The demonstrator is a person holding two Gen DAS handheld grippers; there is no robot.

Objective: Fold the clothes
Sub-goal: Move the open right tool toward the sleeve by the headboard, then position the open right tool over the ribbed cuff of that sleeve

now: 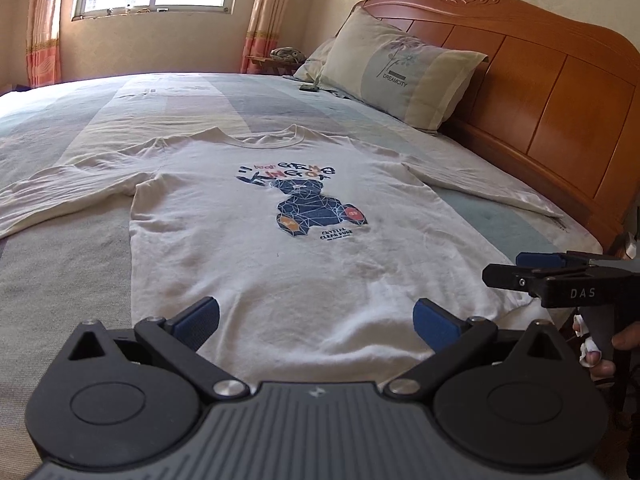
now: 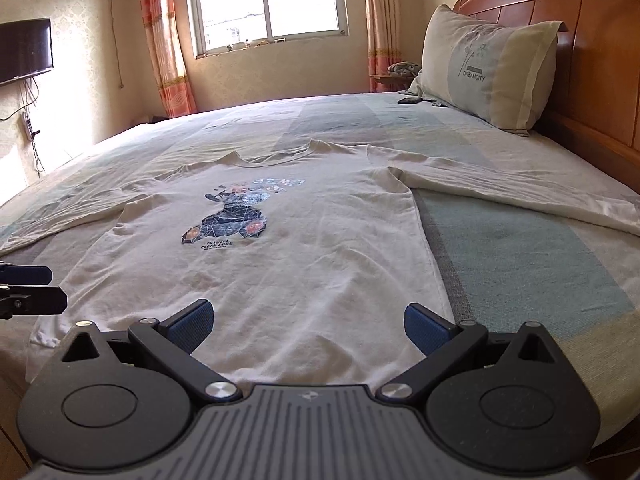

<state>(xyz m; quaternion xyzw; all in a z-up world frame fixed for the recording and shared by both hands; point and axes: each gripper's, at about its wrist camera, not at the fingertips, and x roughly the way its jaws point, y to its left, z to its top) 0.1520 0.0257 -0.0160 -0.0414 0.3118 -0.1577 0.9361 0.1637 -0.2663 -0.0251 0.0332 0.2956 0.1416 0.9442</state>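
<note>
1. While the white shirt (image 1: 280,248) lies flat on the bed (image 2: 520,264), its long axis runs away from both grippers.
2. Left gripper (image 1: 316,320) and right gripper (image 2: 308,322) hover wide open and empty over the near hem, about equally near.

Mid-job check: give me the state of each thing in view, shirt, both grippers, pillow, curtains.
White long-sleeved shirt: flat on the bed, print up, sleeves spread, unfolded.
Left gripper: open, at the hem, holding nothing.
Right gripper: open, at the hem, holding nothing.
Pillow: propped against the headboard.
Curtains: drawn open.
</note>
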